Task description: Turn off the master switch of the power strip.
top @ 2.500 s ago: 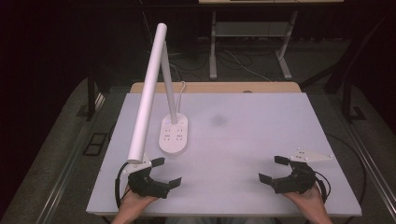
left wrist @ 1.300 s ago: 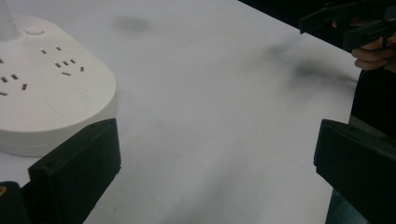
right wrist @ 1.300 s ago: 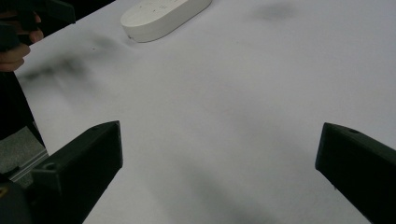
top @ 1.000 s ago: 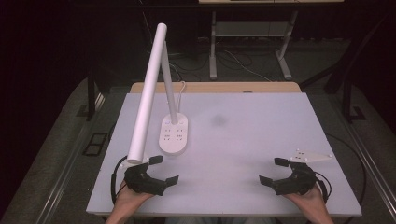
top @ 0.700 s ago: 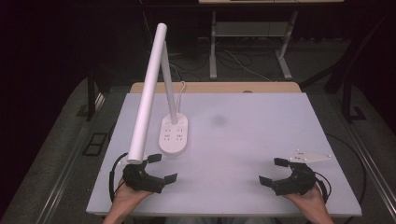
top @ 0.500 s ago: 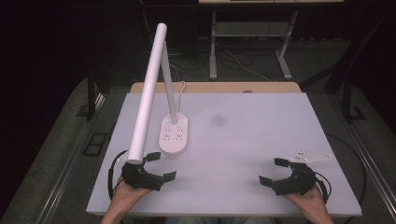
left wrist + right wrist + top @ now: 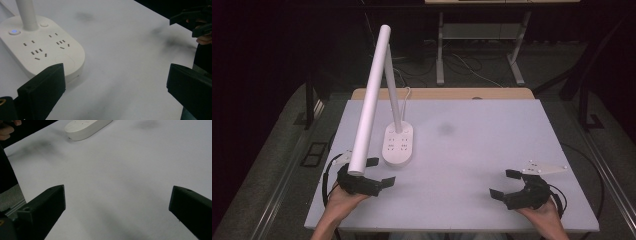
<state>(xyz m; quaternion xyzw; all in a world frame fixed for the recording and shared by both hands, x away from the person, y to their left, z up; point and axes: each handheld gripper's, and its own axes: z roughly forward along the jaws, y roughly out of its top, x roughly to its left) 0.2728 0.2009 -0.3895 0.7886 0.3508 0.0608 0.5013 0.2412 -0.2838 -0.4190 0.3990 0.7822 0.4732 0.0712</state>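
I had my left gripper (image 7: pixel 377 172) spread wide, empty, just beside the lamp (image 7: pixel 398 145) base at the counter's (image 7: pixel 482 150) near left. My right gripper (image 7: pixel 504 185) sat equally wide and empty at the near right, well apart from the lamp.

A white desk lamp (image 7: pixel 398 145) stands upright on the left half of the white tabletop (image 7: pixel 492 150). Its base is an oblong, rounded slab bearing several socket outlets, a small round button and a lit blue button (image 7: pixel 13 31) by the foot of the stem. A slim stem (image 7: pixel 393 95) rises from the base's far end, and a long tubular head (image 7: pixel 369 100) slopes from its top down toward the near left edge.
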